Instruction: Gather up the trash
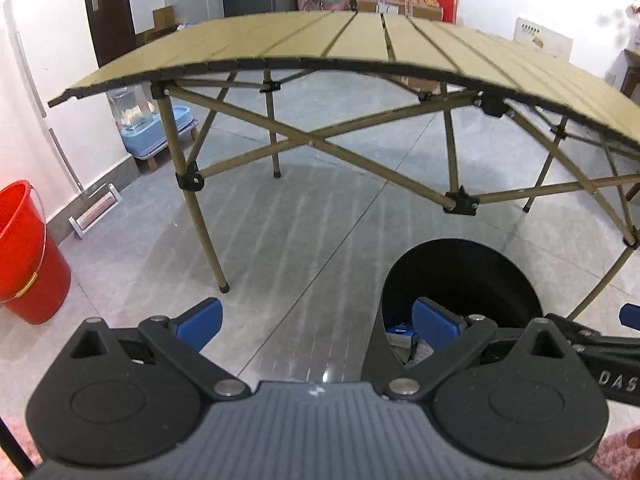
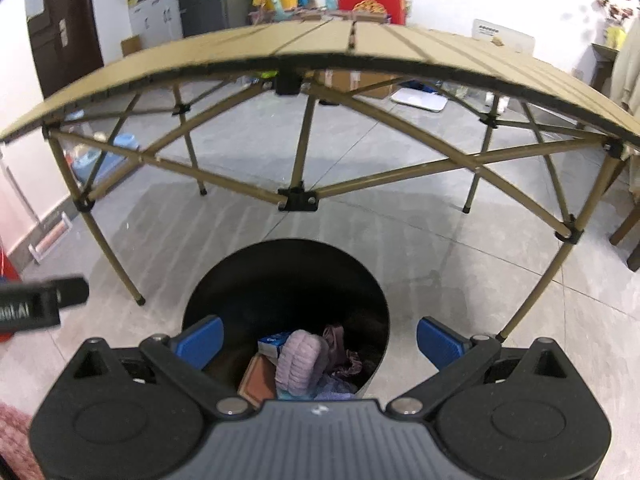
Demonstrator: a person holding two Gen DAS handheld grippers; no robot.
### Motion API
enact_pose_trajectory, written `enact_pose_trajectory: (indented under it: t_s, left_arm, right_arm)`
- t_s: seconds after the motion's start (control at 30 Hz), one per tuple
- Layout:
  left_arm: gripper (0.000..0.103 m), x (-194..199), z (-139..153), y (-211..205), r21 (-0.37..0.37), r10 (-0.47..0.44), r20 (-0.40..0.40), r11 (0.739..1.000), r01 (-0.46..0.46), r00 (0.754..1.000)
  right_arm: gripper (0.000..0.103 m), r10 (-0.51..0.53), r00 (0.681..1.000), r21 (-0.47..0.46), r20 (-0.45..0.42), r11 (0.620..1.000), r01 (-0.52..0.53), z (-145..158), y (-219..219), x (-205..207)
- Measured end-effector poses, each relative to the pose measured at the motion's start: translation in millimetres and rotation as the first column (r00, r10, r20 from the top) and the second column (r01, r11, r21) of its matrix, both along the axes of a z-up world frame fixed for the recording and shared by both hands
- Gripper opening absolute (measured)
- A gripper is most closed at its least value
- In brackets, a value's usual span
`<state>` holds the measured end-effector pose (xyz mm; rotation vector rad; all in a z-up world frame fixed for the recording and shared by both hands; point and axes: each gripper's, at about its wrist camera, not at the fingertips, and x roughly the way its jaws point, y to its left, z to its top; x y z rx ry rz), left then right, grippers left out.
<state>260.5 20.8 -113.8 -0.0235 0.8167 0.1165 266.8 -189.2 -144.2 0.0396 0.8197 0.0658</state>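
The right gripper (image 2: 320, 340) hangs over the black bin (image 2: 352, 280), fingers wide apart and holding nothing. Trash lies in the bin: a purple fuzzy thing (image 2: 298, 364), a blue box (image 2: 272, 342). The left gripper (image 1: 316, 322) is wide too, just left of it. Farther back stands a tan folding table (image 1: 360, 40).

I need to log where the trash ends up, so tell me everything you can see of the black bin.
The black bin is a round, open-topped container with dark, smooth walls and no lid, standing upright on the grey tiled floor just in front of the folding table. It already holds items: a lilac quilted pouch, a blue-and-white box, a brown flat piece and purple crumpled material. The right gripper hangs open above its mouth; nothing visibly touches the rim.
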Motion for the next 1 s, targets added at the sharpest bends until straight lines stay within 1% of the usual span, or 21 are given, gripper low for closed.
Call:
enact_pose_trajectory:
  t_s: [0.13,0.27,0.37,0.47,0.63,0.73,0.83,0.9,1.0]
  left_arm:
    - [0.103,-24.5,21.4,6.0,-0.023,-0.019,0.056,1.000,0.020,0.998]
    - [0.103,-54.7,49.6,6.3,-0.001,-0.057,0.140,0.998,0.057,0.989]
    - [0.103,-76.6,72.0,5.4,0.007,-0.089,0.186,0.996,0.090,0.979]
    - [0.103,-98.7,93.8,4.2,0.011,-0.120,0.239,0.993,0.121,0.964]
    - [0.103,-138.5,125.0,1.0,0.019,-0.173,0.332,0.984,0.176,0.927]
    - [0.103,-159.6,134.9,-2.5,0.027,-0.209,0.360,0.977,0.214,0.909]
    - [0.103,-179.4,136.6,-6.2,0.044,-0.237,0.374,0.970,0.238,0.897]
    - [0.103,-190.5,136.9,-6.7,0.035,-0.241,0.374,0.969,0.246,0.896]
    - [0.103,-203.9,137.6,-4.6,0.014,-0.237,0.366,0.968,0.249,0.900]
  right_arm:
    - [0.103,-0.007,0.999,0.036,0.034,0.999,0.006,16.5,-8.0,-21.5]
    - [0.103,0.012,0.996,0.045,0.088,0.999,-0.016,40.5,-12.5,-52.1]
    - [0.103,0.037,0.991,0.046,0.131,0.998,-0.043,63.4,-13.8,-73.3]
    - [0.103,0.059,0.982,0.041,0.177,0.997,-0.067,89.3,-14.4,-96.4]
    - [0.103,0.103,0.960,0.025,0.262,0.993,-0.114,132.7,-13.6,-138.8]
    - [0.103,0.137,0.942,0.029,0.307,0.988,-0.153,152.1,-12.8,-165.8]
    - [0.103,0.149,0.929,0.032,0.338,0.985,-0.169,164.1,-11.3,-191.0]
    - [0.103,0.146,0.929,0.030,0.341,0.986,-0.166,167.0,-10.4,-204.2]
    - [0.103,0.119,0.940,0.048,0.319,0.989,-0.142,168.0,-11.0,-217.5]
